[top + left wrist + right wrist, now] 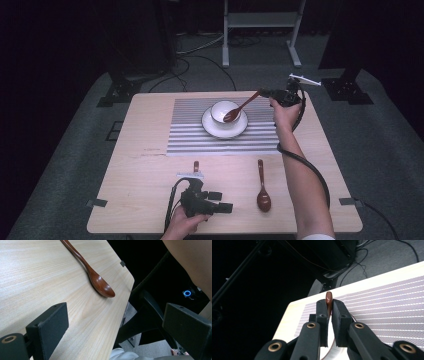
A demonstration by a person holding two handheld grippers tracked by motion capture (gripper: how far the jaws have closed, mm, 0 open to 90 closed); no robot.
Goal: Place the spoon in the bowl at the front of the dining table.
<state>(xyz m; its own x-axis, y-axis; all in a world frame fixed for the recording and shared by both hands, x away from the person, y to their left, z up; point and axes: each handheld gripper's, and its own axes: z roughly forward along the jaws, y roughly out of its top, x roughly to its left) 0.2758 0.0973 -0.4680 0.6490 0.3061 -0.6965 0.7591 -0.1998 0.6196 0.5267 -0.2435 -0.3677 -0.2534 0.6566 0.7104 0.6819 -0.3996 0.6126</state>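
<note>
A brown spoon [242,106] is being gripped at its handle end by the right gripper [266,93], its bowl dipping into the white cup [223,112] on the saucer [210,126] (striped mat [185,135] beneath). The left gripper [224,201] is being held with jaws wide apart, nothing between them, beside a second spoon [262,187] lying on the table [140,175].

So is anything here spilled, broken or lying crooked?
Nothing looks spilled or broken. The bowl sits upright on its plate on the striped mat. The right hand-held gripper holds a spoon slanting into the bowl. A second spoon lies flat near the table edge, and the left hand-held gripper is open.
</note>
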